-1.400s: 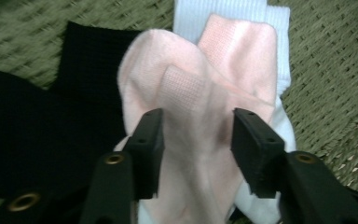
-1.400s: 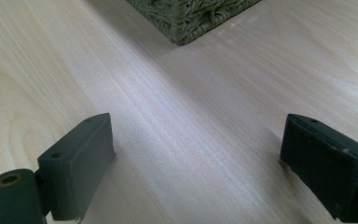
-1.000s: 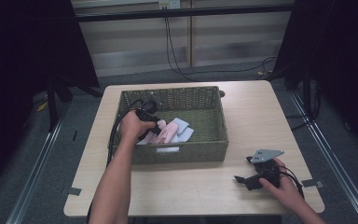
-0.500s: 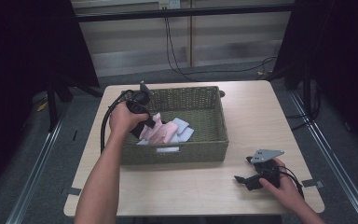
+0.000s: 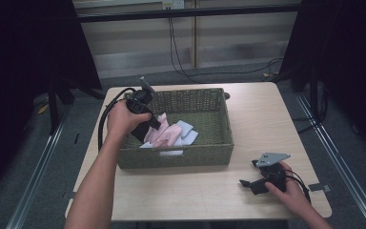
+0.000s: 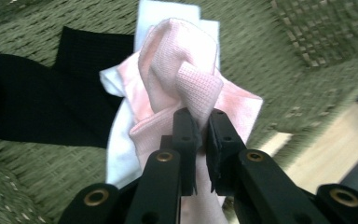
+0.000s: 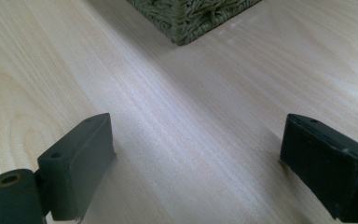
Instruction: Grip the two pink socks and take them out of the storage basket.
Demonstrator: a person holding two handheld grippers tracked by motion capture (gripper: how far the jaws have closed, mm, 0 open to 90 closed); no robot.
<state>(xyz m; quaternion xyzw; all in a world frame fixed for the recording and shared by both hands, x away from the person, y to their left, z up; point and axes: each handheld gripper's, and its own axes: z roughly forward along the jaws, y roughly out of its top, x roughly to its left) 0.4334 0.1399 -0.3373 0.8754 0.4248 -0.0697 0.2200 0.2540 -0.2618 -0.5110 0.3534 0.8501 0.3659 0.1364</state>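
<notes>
A green woven basket [image 5: 205, 153] stands in the middle of the table and holds a pink cloth [image 5: 164, 134], pale blue-white cloths [image 5: 185, 130] and a black cloth [image 6: 42, 100]. My left gripper [image 5: 153, 125] reaches in over the basket's left end. Its jaws are shut on a fold of the pink cloth [image 6: 186, 79], which hangs lifted above the others. My right gripper [image 5: 248, 183] rests on the table near the front right, jaws wide open over bare wood [image 7: 186, 140], with nothing between them.
The basket's near corner [image 7: 191, 18] lies just ahead of the right gripper. Bare light wood table [image 5: 276, 114] stretches to the right of the basket and along the front edge. Cables trail on the floor behind the table.
My left hand has risen and drawn toward the basket's left end, pulling the pink cloth up with it. The right hand has stayed still.
</notes>
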